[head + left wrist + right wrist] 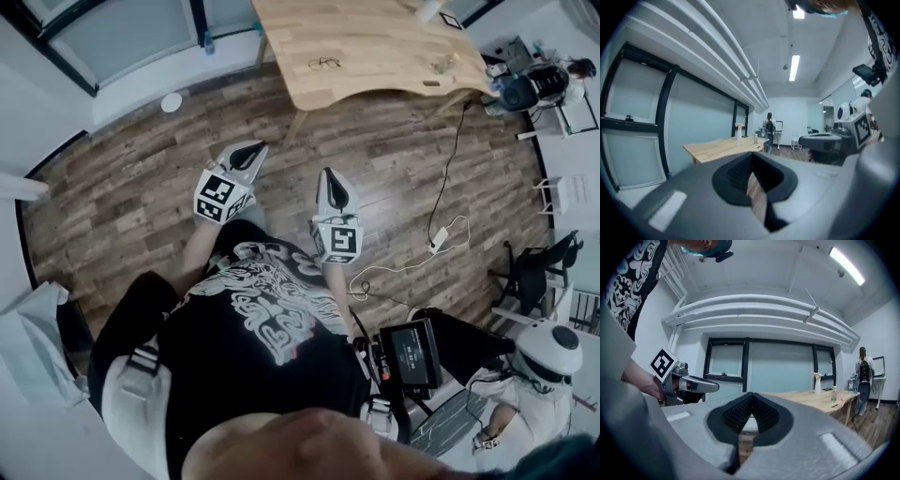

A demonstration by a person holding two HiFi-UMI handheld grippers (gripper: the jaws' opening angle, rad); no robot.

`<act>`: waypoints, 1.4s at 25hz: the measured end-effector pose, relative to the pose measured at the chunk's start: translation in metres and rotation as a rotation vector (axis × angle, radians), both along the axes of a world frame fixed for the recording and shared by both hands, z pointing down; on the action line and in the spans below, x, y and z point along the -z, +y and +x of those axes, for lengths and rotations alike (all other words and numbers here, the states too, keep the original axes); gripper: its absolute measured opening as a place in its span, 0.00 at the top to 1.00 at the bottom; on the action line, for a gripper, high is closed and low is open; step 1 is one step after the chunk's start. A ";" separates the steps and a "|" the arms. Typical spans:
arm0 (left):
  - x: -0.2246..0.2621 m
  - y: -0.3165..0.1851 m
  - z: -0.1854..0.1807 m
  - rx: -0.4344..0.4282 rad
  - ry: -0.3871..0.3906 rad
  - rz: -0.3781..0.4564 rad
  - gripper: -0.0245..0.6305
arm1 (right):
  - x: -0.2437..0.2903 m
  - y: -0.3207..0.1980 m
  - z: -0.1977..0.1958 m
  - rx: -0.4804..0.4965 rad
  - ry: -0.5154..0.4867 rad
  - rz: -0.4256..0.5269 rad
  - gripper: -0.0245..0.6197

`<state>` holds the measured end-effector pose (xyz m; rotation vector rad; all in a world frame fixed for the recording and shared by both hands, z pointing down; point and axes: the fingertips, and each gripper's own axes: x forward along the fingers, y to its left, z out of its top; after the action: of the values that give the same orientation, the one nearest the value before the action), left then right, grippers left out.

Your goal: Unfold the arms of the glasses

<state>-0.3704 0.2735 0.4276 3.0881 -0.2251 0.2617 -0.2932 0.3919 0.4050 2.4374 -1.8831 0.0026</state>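
Note:
A pair of thin dark-rimmed glasses (324, 64) lies on the light wooden table (375, 47) at the top of the head view. Both grippers hang over the wooden floor, well short of the table. My left gripper (247, 156) is shut, its jaw tips meeting with nothing between them. My right gripper (336, 192) is shut too and holds nothing. In the left gripper view the jaws (752, 166) meet at the tip, with the table (722, 147) far beyond. In the right gripper view the jaws (751, 408) are closed, and the left gripper (677, 380) shows to the side.
A white vase (818, 383) and a small bottle (833, 394) stand on the table. A person with a backpack (861, 376) stands past its far end. A cable and power strip (437, 237) lie on the floor at right. Chairs (534, 267) and desks stand at the right.

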 end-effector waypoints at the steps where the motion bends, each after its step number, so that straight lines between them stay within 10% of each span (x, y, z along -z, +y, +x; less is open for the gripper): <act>1: -0.001 0.002 0.002 -0.005 -0.005 0.005 0.98 | -0.002 0.002 0.000 -0.002 0.003 -0.003 0.96; 17: -0.038 -0.011 0.070 -0.023 -0.063 -0.031 0.98 | -0.035 -0.011 0.069 -0.030 -0.042 -0.071 0.96; 35: -0.061 -0.215 0.272 -0.004 -0.124 -0.081 0.98 | -0.064 -0.219 0.271 0.068 -0.092 -0.198 0.96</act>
<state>-0.0981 0.0583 0.4885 2.9950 -0.2071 0.4518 -0.0219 0.1729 0.4691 2.2782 -1.8986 0.2885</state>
